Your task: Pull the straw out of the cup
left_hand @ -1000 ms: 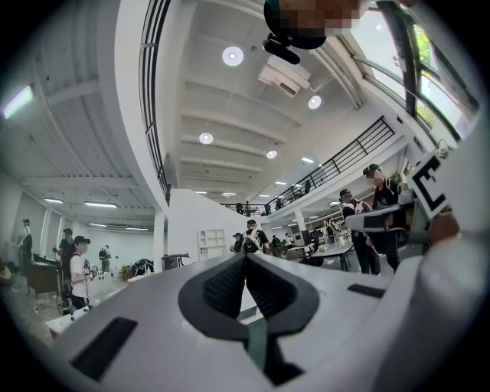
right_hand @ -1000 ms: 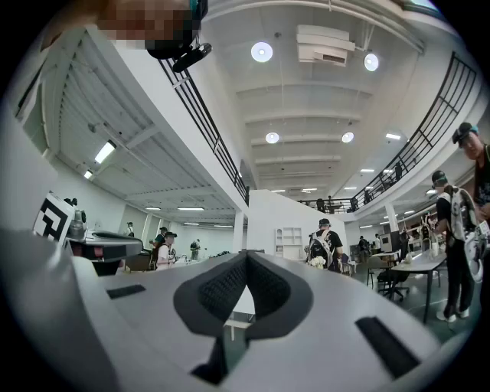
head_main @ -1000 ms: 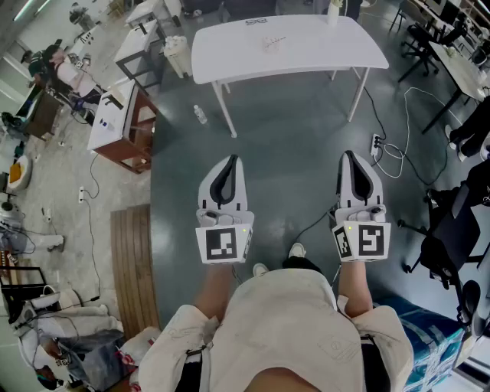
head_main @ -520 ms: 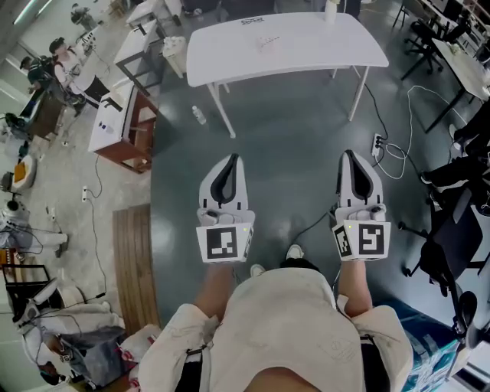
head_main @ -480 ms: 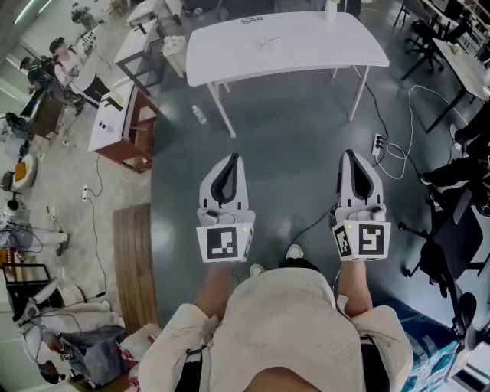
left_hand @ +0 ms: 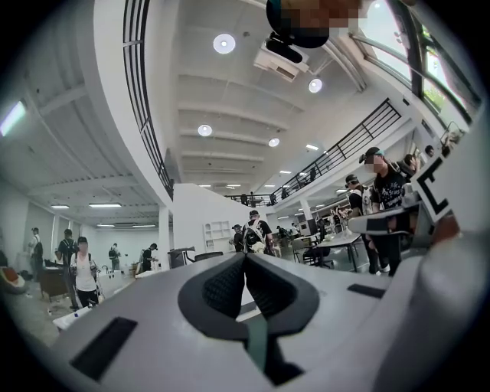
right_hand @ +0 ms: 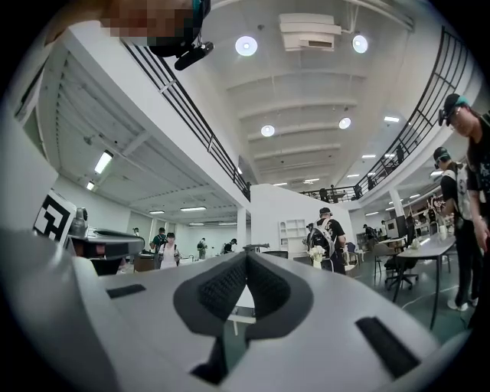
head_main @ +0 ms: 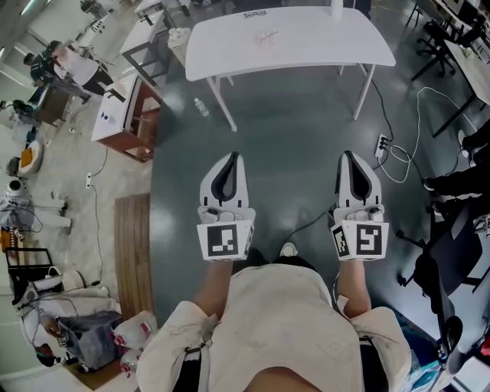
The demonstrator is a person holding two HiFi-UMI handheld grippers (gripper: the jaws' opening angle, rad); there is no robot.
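A white table (head_main: 306, 42) stands ahead on the grey floor. On its far edge is a small white cup-like thing (head_main: 335, 7); it is too small to make out a straw. My left gripper (head_main: 230, 156) and right gripper (head_main: 348, 154) are held side by side in front of my body, pointing level toward the table and well short of it. Both are shut with nothing between their pads. In the left gripper view the left gripper (left_hand: 245, 255) has its jaws closed together. The right gripper view shows the right gripper (right_hand: 246, 255) the same way.
A wooden cabinet (head_main: 126, 115) and a wooden board (head_main: 132, 253) lie to the left. A power strip with cables (head_main: 380, 145) and black chairs (head_main: 440, 264) are on the right. A bottle (head_main: 200, 107) lies near the table leg. People (head_main: 69, 67) stand at the far left.
The table looks slightly larger and nearer as the person walks toward it. Both grippers hold the same pose in front of the body and stay shut.
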